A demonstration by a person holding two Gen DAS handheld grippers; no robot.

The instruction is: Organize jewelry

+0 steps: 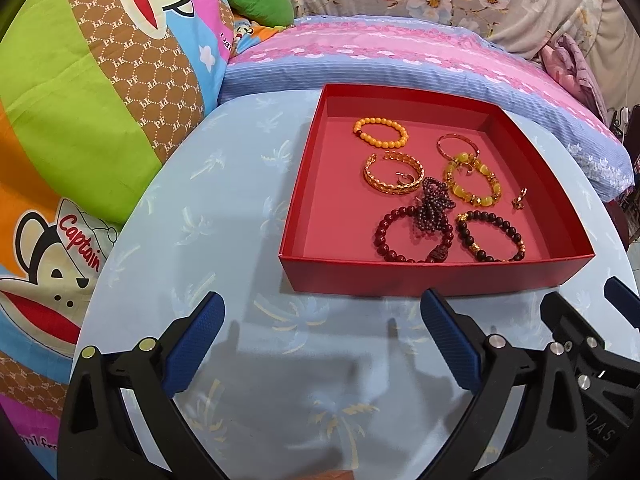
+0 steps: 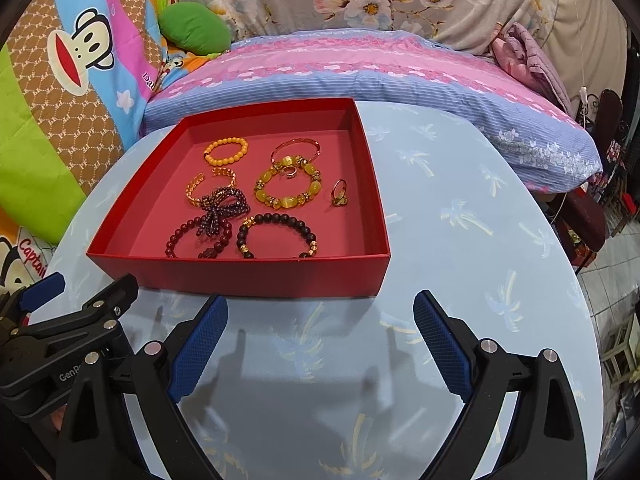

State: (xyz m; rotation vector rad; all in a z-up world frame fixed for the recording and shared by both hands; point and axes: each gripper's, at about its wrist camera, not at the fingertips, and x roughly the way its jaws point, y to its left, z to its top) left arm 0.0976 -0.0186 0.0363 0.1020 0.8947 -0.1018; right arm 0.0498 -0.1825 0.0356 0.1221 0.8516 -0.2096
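On the table's near edge, your left gripper (image 1: 322, 336) & right gripper (image 2: 320, 336) gaped empty; red box (image 1: 420, 276) held light, slippery bead bracelets (image 1: 412, 236) — pinch strands, w/ care.

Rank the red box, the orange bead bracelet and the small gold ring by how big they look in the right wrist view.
1. red box
2. orange bead bracelet
3. small gold ring
The gaps are plain, so nearness to the camera does not blur this order.
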